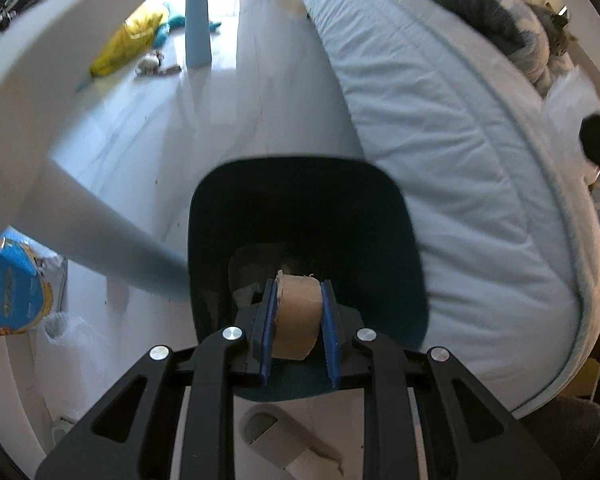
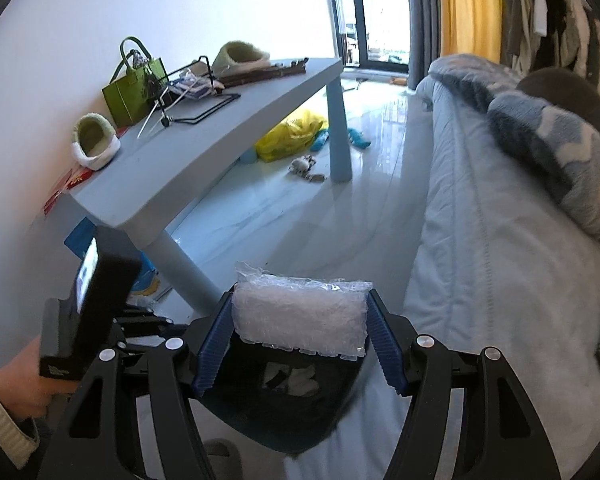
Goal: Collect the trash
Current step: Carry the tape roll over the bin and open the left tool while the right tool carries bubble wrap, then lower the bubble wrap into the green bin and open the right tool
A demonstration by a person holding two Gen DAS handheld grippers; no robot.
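The left gripper clamps a cardboard tube by its sides (light, crushable); the right gripper squeezes soft bubble wrap above the bin.

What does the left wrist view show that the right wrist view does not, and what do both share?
Only the left wrist view: the left tool shut on a cardboard roll above the dark bin.
Only the right wrist view: the right tool clamping a bubble wrap piece, plus the green bag and slippers on the table top.
Both: bin, table, yellow bag, mattress.
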